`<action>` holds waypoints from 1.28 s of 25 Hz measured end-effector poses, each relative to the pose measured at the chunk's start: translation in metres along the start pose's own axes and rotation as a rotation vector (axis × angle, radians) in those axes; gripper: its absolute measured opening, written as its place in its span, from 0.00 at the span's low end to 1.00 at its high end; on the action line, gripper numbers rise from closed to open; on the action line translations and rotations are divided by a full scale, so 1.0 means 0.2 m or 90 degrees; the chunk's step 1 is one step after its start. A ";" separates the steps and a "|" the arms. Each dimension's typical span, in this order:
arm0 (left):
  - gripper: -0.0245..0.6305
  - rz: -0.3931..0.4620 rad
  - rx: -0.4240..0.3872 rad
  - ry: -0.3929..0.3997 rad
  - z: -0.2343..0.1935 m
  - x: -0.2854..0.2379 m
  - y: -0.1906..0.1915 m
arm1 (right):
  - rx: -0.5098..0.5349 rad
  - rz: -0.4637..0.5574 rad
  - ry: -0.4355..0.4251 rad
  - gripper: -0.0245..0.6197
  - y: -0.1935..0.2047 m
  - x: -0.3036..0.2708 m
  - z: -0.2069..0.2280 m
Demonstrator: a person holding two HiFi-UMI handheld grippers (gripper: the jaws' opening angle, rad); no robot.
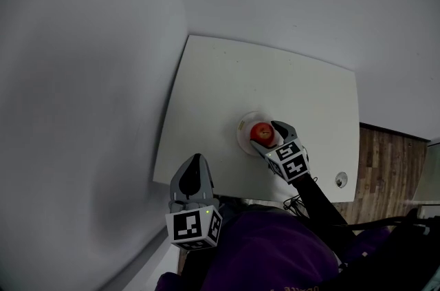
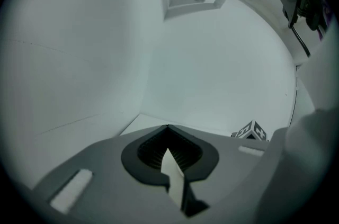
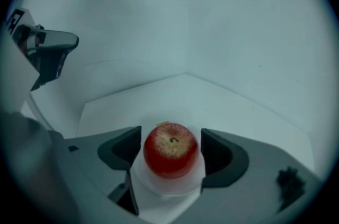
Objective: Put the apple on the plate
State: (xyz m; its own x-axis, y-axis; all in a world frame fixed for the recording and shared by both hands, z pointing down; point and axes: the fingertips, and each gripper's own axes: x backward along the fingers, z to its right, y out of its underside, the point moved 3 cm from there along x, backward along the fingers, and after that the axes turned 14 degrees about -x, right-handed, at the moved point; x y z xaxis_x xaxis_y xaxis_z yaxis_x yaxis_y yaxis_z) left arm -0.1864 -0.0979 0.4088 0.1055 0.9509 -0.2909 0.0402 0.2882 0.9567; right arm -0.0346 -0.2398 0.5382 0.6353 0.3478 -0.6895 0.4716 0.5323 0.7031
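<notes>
A red apple (image 1: pixel 261 133) (image 3: pixel 171 149) sits upright on a small white plate (image 1: pixel 242 136) (image 3: pixel 168 188) near the front of the white table (image 1: pixel 275 69). My right gripper (image 1: pixel 266 135) (image 3: pixel 171 153) straddles the apple, open, with a jaw on each side and a thin gap showing at both. My left gripper (image 1: pixel 195 160) (image 2: pixel 168 130) hovers at the table's near-left edge with its jaws shut and nothing between them. It also shows as a dark shape in the right gripper view, where the left gripper (image 3: pixel 48 53) is far left of the apple.
The table stands in a corner between pale walls. A small round object (image 1: pixel 341 179) lies near the table's front right corner. Wood floor (image 1: pixel 392 166) runs along the right. The person's purple sleeve (image 1: pixel 275 255) fills the bottom. The right gripper's marker cube (image 2: pixel 253 131) peeks into the left gripper view.
</notes>
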 end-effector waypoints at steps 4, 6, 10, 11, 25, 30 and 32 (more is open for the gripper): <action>0.05 0.000 0.000 0.017 0.02 -0.03 0.00 | -0.007 0.037 0.000 0.57 -0.06 0.07 0.00; 0.05 0.001 -0.002 0.028 0.04 -0.06 -0.01 | -0.009 0.060 0.006 0.57 -0.10 0.12 0.00; 0.05 0.004 -0.007 0.053 0.10 -0.10 -0.03 | -0.028 0.112 0.015 0.57 -0.18 0.25 0.03; 0.05 0.005 -0.010 0.063 0.12 -0.12 -0.03 | -0.036 0.127 0.016 0.57 -0.20 0.28 0.04; 0.05 0.036 -0.044 0.171 0.37 -0.19 -0.13 | -0.109 0.298 0.073 0.12 -0.28 0.78 0.12; 0.05 0.039 -0.057 0.188 0.42 -0.19 -0.15 | -0.123 0.322 0.090 0.06 -0.27 0.87 0.16; 0.05 0.041 -0.059 0.191 0.44 -0.18 -0.15 | -0.125 0.326 0.096 0.06 -0.26 0.89 0.16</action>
State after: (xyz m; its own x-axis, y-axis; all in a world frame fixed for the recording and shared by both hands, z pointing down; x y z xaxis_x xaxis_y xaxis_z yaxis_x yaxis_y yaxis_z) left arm -0.1050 -0.1515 0.3899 -0.1941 0.9541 -0.2279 -0.0486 0.2227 0.9737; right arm 0.0733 -0.2302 0.3850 0.6520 0.6981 -0.2958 -0.0064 0.3952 0.9186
